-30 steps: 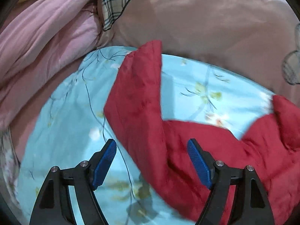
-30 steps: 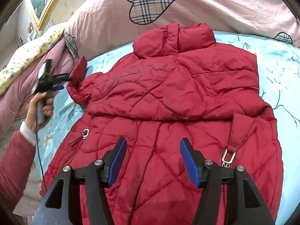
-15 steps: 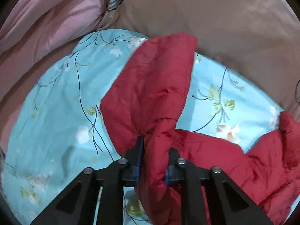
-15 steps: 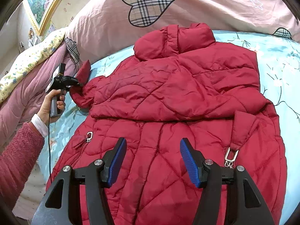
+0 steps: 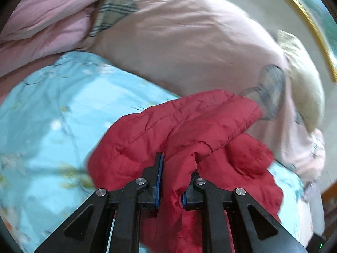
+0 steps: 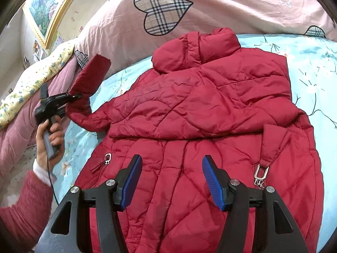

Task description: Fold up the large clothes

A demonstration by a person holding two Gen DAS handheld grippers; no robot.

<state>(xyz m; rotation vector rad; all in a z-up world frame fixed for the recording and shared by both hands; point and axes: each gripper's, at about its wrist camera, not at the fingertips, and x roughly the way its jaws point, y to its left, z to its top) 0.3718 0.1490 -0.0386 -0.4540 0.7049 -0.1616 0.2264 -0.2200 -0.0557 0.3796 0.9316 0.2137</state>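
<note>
A red quilted jacket [image 6: 202,113] lies spread on a light blue floral bedsheet [image 6: 311,63], collar toward a pink duvet with plaid hearts [image 6: 221,2] at the head of the bed. The left gripper [image 5: 171,181] is clamped on the jacket's sleeve [image 6: 88,84], red fabric bunched between its blue pads [image 5: 158,181]; in the right wrist view the sleeve's cuff end stands raised off the sheet beside the garment's left edge, held by the gripper in the person's left hand [image 6: 49,139], a red knitted cuff [image 6: 23,206] below it. The right gripper [image 6: 171,181] hovers over the jacket's lower body, its jaws standing moderately apart with nothing between them. A metal zip pull [image 6: 261,174] lies just beside its right finger. A gilt-framed picture [image 6: 52,6] hangs on the wall.
</note>
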